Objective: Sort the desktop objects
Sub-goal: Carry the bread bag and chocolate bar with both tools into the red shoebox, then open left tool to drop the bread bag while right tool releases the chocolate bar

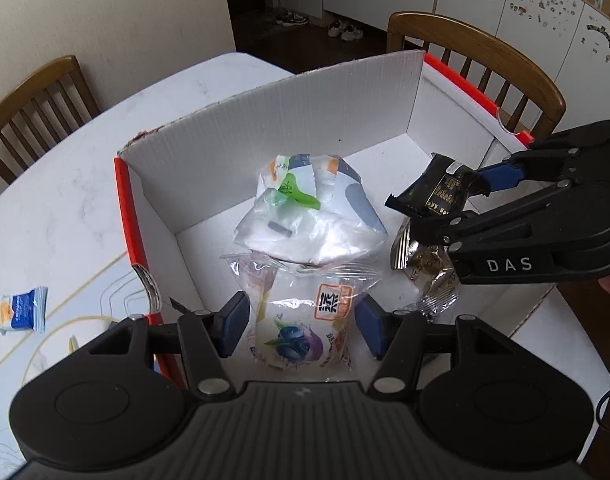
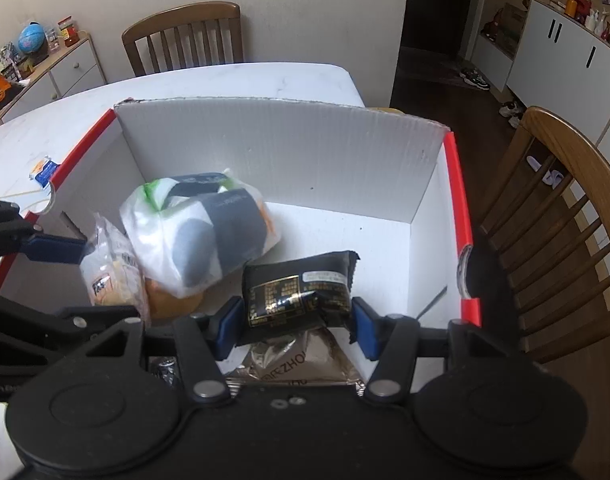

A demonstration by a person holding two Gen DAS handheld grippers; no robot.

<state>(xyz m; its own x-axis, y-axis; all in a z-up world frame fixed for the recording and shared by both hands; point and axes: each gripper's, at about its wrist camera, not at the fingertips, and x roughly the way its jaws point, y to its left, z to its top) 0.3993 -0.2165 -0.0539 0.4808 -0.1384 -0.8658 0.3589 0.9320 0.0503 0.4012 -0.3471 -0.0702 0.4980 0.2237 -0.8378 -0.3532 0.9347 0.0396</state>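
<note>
We are holding a clear blueberry snack bag [image 1: 301, 332] in the left claw [image 1: 301, 330] and a black packet [image 2: 301, 294] in the right claw [image 2: 297, 328], both hanging over the white box [image 1: 273, 128]. A white bundle [image 1: 305, 216] is lying directly beneath; one blue packet [image 1: 23, 308] is waiting on the counter [image 1: 65, 184].

I saw white corrugated box [image 1: 289, 120] with red-orange rim strips. Clear snack bag [image 1: 301, 320] showed blueberry print, purple and blue, plus orange label with white characters. Black packet [image 2: 301, 292] carried gold lettering and pale label. White plastic bag [image 1: 305, 216] bore green, orange, grey patches. Blue-and-white sachet [image 1: 23, 308] with orange patch lay on white marbled table [image 1: 73, 184]. My grippers were black with blue pads [image 1: 235, 322]. Brown wooden chair [image 2: 185, 36].
</note>
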